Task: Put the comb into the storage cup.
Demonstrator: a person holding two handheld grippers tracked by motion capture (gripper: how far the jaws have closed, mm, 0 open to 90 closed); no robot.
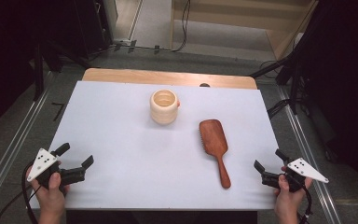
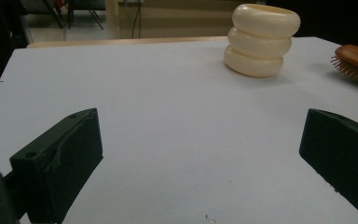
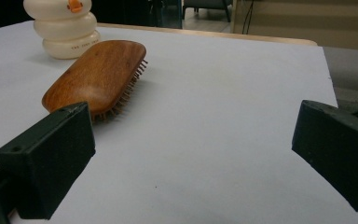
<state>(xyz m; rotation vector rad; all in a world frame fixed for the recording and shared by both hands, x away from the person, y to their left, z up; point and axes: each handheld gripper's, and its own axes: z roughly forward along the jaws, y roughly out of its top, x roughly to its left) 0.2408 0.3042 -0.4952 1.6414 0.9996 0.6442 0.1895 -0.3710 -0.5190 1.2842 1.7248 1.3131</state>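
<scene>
- we've got a cream ribbed cup [image 1: 163,106] with an orange spot
- reddish-brown wooden hairbrush [image 1: 214,143]
- pale lavender-white table cover [image 1: 121,140]
- black jaws on both grippers

Table layout: cup behind, hairbrush to its right, a gripper at each near corner

On the table [image 1: 121,140] the ribbed cup [image 1: 163,106] stands upright near the middle of the far half; the hairbrush [image 1: 214,144] lies apart from it, nearer and to the right, its head toward the far edge, its handle toward the near edge, bristles facing left. The left gripper [image 1: 77,161] sits over the near left corner and the right gripper [image 1: 268,162] over the near right corner, both well apart from cup and brush, the brush handle nearer the right one
</scene>
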